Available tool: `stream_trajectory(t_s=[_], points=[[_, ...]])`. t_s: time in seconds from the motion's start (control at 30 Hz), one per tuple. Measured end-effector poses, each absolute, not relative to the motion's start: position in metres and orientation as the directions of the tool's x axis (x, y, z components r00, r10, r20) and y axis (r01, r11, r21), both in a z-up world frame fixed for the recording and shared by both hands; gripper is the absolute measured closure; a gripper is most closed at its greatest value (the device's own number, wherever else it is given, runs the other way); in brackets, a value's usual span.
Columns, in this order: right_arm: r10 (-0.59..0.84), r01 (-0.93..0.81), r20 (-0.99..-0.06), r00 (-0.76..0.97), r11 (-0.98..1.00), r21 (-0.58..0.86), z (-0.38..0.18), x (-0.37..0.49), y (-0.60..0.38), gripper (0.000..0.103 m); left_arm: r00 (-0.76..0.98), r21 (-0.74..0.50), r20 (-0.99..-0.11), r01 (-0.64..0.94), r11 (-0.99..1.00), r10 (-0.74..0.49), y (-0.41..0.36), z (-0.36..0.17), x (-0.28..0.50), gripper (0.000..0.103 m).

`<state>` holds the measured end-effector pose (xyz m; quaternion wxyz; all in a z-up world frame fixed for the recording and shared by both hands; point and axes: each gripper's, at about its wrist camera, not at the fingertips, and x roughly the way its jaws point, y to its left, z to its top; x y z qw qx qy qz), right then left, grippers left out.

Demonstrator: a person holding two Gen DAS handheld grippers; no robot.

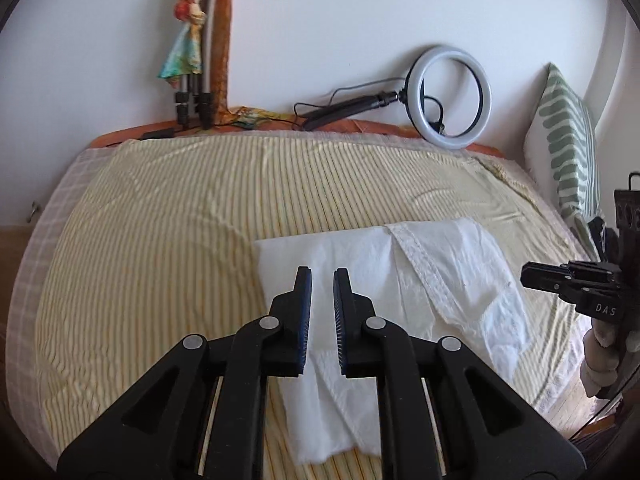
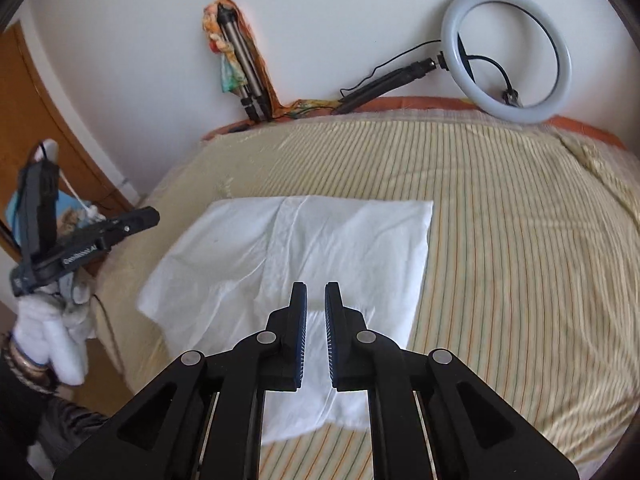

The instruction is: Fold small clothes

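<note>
While the white crumpled cotton garment [image 2: 288,280] lies partly folded on the yellow striped bedsheet [image 2: 520,240], more folds seemingly remaining, the left gripper [image 1: 322,276] and right gripper [image 2: 316,290] hover empty, jaws slightly parted.

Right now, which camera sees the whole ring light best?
The right wrist view: the ring light is large, and its stand and cable show clearly against the wall. In the left wrist view the ring light is whole too, but smaller and farther off.
</note>
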<state>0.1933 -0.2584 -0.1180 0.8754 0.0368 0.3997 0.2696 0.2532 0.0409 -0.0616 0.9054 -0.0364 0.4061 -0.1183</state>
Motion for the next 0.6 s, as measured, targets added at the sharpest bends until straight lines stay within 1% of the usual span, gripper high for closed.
stream_trajectory(t_s=[0.07,0.13,0.17,0.2,0.3,0.37,0.43,0.53,0.6], points=[[0.487,-0.446,-0.694,0.53,0.856,0.26,-0.125,0.207,-0.25,0.095,0.631,-0.144,-0.74,0.192,0.971,-0.234,0.036,-0.072,0.269,0.094],[0.477,-0.45,-0.706,0.524,0.858,0.247,-0.133,0.217,-0.242,0.089,0.616,-0.138,-0.752,0.2,0.97,-0.234,0.033,-0.086,0.281,0.094],[0.469,-0.45,-0.713,0.521,0.861,0.237,-0.137,0.22,-0.24,0.077,0.602,-0.127,-0.766,0.202,0.971,-0.225,0.032,-0.094,0.286,0.094],[0.455,-0.447,-0.722,0.521,0.866,0.223,-0.142,0.225,-0.238,0.07,0.583,-0.101,-0.786,0.204,0.974,-0.204,0.033,-0.106,0.29,0.094],[0.42,-0.455,-0.763,0.492,0.871,0.186,-0.162,0.231,-0.238,0.07,0.541,-0.072,-0.822,0.213,0.974,-0.179,0.034,-0.135,0.29,0.094],[0.396,-0.469,-0.785,0.477,0.87,0.153,-0.176,0.23,-0.242,0.07,0.568,-0.057,-0.803,0.228,0.972,-0.18,0.035,-0.141,0.28,0.093],[0.409,-0.488,-0.778,0.477,0.859,0.153,-0.181,0.224,-0.251,0.071,0.565,-0.035,-0.806,0.251,0.967,-0.176,0.034,-0.141,0.276,0.093],[0.422,-0.497,-0.785,0.453,0.851,0.171,-0.175,0.222,-0.259,0.071,0.542,-0.092,-0.813,0.239,0.967,-0.212,0.043,-0.134,0.276,0.093],[0.449,-0.492,-0.771,0.452,0.846,0.204,-0.167,0.221,-0.27,0.071,0.553,-0.144,-0.798,0.21,0.967,-0.239,0.053,-0.123,0.276,0.093]])
